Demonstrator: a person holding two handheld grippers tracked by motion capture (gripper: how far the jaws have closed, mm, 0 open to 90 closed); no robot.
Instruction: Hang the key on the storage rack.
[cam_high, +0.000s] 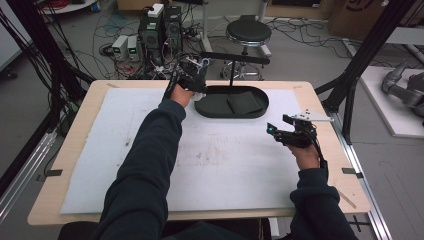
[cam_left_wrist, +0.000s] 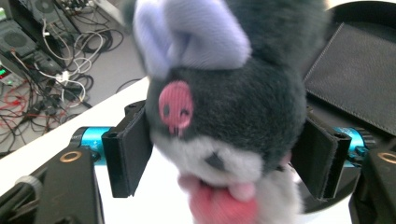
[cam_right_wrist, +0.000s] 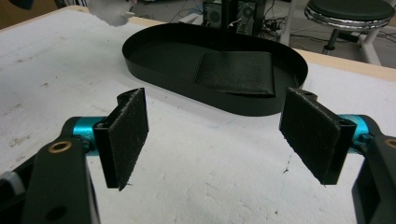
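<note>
Plush toy (cam_left_wrist: 219, 116) sits clamped between the left gripper (cam_high: 192, 75) jaws, held up at the left end of the black tray (cam_high: 220, 112), probably bound there; lower gently. Right gripper (cam_right_wrist: 215, 140) hovers released, nothing between its jaws.

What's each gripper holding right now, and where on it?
Left gripper holds a plush toy, jaws pressed against the two sides of its dark head. Right gripper is open and holds nothing.
</note>
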